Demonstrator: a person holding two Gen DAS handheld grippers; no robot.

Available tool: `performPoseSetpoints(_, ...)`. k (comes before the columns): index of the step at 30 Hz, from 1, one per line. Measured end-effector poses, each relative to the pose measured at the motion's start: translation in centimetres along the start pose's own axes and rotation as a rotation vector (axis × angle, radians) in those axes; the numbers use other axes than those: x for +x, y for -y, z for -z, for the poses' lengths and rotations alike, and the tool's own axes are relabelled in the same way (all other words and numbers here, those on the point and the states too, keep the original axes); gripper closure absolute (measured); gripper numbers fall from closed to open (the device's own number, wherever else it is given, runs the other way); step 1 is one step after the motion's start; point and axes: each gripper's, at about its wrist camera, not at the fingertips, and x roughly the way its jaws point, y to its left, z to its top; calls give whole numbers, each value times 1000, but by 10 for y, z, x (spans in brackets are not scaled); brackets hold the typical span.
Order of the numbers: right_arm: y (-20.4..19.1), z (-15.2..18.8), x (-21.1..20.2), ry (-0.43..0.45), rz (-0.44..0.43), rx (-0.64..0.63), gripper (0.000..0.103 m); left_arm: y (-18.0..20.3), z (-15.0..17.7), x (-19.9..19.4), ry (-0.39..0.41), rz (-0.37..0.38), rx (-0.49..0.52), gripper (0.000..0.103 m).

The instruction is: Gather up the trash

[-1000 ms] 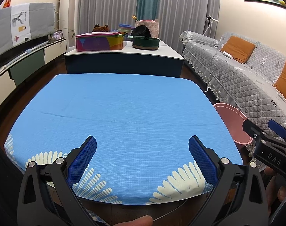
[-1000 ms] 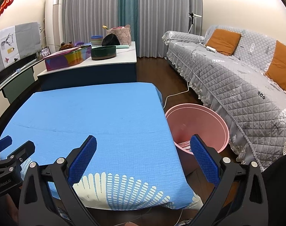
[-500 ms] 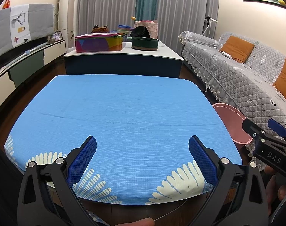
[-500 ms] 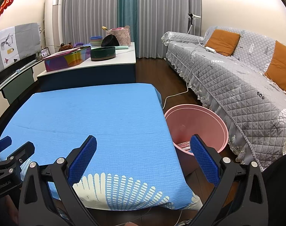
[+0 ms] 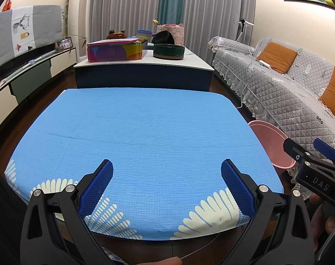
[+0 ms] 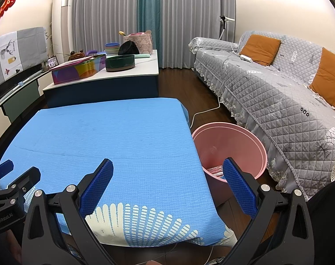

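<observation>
almost nothing has changed over the last second: the left gripper [image 5: 166, 185] and the right gripper [image 6: 167, 185] still hover at the near edge of the table, both with jaws wide apart and holding nothing, and the views have barely drifted. the blue cloth [image 5: 145, 137] shows no trash on it. the pink bin [image 6: 230, 148] stands on the floor just beside the table's right side, with some wrappers [image 6: 215, 170] lying at its bottom. so the collecting looks finished, or paused.
</observation>
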Motion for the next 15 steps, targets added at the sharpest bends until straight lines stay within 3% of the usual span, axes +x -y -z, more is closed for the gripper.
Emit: performPoseSetpoints(15, 0, 0, 0, 0, -1, 0, 5, 1, -1, -1, 2, 5, -2, 8)
